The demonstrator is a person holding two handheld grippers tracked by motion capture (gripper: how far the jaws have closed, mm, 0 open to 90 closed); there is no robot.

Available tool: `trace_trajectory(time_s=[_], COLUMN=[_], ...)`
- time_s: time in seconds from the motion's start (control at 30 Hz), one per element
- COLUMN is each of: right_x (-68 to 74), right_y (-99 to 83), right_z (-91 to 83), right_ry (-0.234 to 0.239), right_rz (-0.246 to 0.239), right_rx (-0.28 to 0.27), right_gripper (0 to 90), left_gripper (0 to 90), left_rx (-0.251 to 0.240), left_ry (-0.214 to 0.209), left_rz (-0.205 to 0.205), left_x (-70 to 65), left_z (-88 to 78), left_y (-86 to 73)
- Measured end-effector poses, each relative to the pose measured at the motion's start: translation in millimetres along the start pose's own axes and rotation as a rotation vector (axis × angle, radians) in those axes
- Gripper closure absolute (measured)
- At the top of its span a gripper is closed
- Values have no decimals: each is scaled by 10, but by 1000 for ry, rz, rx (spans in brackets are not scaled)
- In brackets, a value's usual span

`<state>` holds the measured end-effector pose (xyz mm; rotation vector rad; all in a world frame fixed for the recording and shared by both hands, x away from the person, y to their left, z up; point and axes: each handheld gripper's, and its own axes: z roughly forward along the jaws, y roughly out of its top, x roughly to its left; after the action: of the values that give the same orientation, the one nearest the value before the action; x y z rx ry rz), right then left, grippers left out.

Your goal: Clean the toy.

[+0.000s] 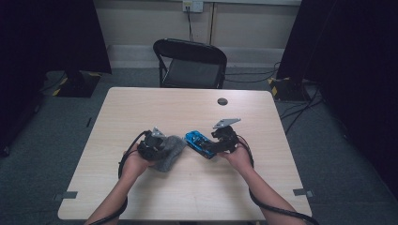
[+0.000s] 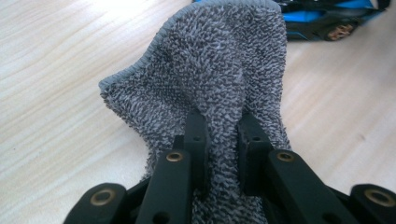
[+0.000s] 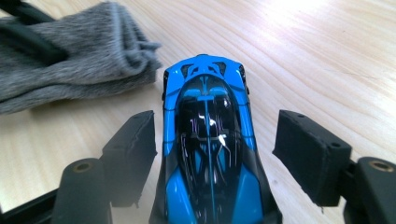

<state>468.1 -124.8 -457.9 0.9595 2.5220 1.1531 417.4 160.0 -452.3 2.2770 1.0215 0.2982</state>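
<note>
Item 1, blue toy car (image 3: 208, 140): lying on the table (image 1: 187, 197) just right of centre, directly between the jaws of the right gripper (image 3: 217, 154). Its long axis is running straight along that gripper's line of sight, the far end pointing away toward the middle of the table. The jaws are standing apart, one on each flank of the car, a gap showing on either side; nothing is being pinched. A grip appears to call only for closing across the narrow width of the body.

Item 2, grey towel (image 2: 210, 84): a looped terry cloth, bunched and being held by the left gripper (image 2: 219, 149), whose jaws are clamping a fold of it near the hem. In the high view the towel (image 1: 170, 152) is resting on the table just left of the car (image 1: 199, 143), close beside it but seemingly not touching.

Item 3, hands: the right gripper (image 1: 224, 139) is sitting nearest the car; the left gripper (image 1: 151, 145) is occupied with the cloth.

Item 4, surroundings: a small dark disc (image 1: 222, 101) is lying well apart near the far edge; a black folding chair (image 1: 190, 63) is standing beyond the table. Nothing is obstructing the car except the towel's near edge.
</note>
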Motion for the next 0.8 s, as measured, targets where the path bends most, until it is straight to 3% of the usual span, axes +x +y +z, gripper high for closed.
trace_trajectory(time_s=[0.33, 0.43, 0.5, 0.63, 0.67, 0.73, 0.8], right_x=[18, 9, -14, 2, 29, 34, 26], right_y=[100, 62, 41, 27, 36, 40, 35], right_z=[274, 319, 320, 333, 337, 340, 350], right_ry=[-49, -38, -16, -6, -19, -24, -23], right_rz=[-20, -8, 28, 3, -24, -24, 5], right_rx=[52, 59, 48, 62, 62, 64, 59], right_gripper=[340, 345, 347, 334, 335, 336, 339], left_gripper=[773, 773, 773, 773, 773, 773, 774], left_rx=[-18, -22, -23, -18, -17, -21, -29], left_ry=[-4, -2, -1, 1, 3, 3, 4], left_rz=[-5, -6, -8, -11, -11, -16, -26], left_x=[-27, -15, -12, 6, 8, 14, 22], left_z=[-12, -18, -17, -2, 0, 9, 21], left_y=[-29, -26, -26, -23, -20, -15, -9])
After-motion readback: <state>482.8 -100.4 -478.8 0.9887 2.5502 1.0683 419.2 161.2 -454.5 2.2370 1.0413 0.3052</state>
